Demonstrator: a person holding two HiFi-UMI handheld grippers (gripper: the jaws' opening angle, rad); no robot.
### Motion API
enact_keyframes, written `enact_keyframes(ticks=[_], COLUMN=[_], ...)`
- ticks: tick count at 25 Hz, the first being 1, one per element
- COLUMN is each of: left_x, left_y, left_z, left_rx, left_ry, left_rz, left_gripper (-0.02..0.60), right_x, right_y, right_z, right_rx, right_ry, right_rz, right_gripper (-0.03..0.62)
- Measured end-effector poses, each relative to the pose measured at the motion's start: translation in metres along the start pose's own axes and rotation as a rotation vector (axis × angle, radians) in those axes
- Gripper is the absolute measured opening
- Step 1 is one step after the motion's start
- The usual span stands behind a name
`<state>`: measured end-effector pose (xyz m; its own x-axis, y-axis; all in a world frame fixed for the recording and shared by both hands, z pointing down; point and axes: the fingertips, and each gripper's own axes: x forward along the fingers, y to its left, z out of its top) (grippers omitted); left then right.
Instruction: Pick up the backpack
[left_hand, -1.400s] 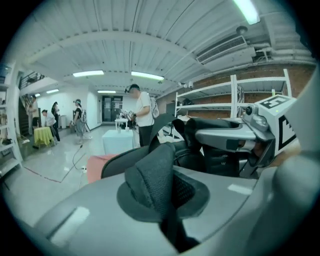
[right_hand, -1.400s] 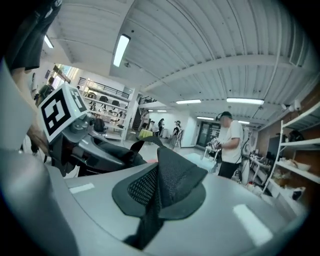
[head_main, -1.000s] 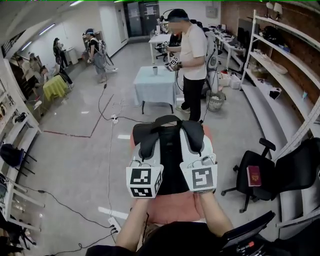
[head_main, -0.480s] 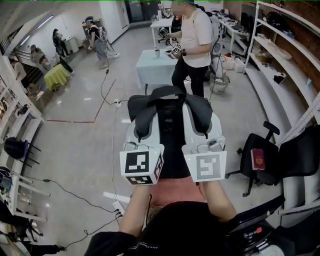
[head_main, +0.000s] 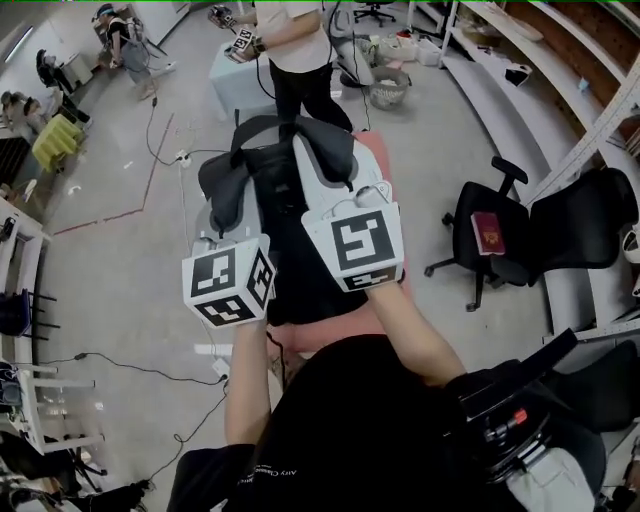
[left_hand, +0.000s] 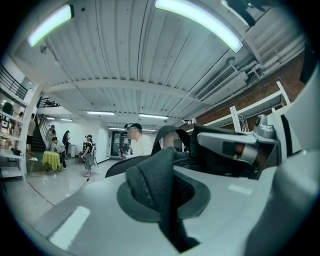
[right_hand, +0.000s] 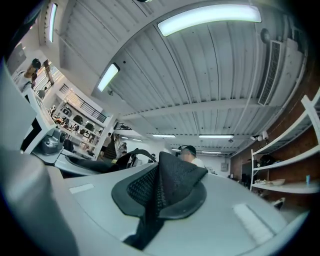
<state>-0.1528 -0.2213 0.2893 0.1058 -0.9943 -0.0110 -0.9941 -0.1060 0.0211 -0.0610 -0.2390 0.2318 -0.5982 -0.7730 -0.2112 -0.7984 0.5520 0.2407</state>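
Observation:
The black backpack (head_main: 285, 240) hangs between my two grippers, over a pink table (head_main: 335, 328). My left gripper (head_main: 220, 222) is shut on the backpack's left shoulder strap (head_main: 222, 188). In the left gripper view a fold of that black mesh strap (left_hand: 161, 192) is pinched between the pale jaws. My right gripper (head_main: 340, 185) is shut on the right shoulder strap (head_main: 332, 150), and a fold of mesh strap (right_hand: 162, 192) stands up between its jaws in the right gripper view. The carry handle (head_main: 262, 125) arches at the far end.
A black office chair (head_main: 530, 235) with a red booklet (head_main: 487, 233) on its seat stands to the right. Beyond the backpack a person in a white shirt (head_main: 298, 45) stands by a light blue table (head_main: 225, 75). Shelving lines the right wall. Cables lie on the floor at left.
Both grippers and the backpack have shifted left and nearer in the head view, the right one now higher than the left. The view has tipped further down.

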Motion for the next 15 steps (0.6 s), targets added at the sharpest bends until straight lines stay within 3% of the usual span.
enact_keyframes(ticks=[8,15], left_x=[-0.008,-0.022], left_y=[-0.011,-0.011], left_z=[0.004,0.023], left_rx=[0.005,0.062], left_ry=[-0.055,-0.102], left_rz=[-0.026,-0.013], left_gripper=[0.015,0.015], right_x=[-0.016,-0.026], right_y=[-0.002,0.006], right_z=[0.009,0.027], right_rx=[-0.009,-0.057], right_ry=[-0.026,-0.042], right_rz=[-0.024,-0.031], right_gripper=[0.035,0.035])
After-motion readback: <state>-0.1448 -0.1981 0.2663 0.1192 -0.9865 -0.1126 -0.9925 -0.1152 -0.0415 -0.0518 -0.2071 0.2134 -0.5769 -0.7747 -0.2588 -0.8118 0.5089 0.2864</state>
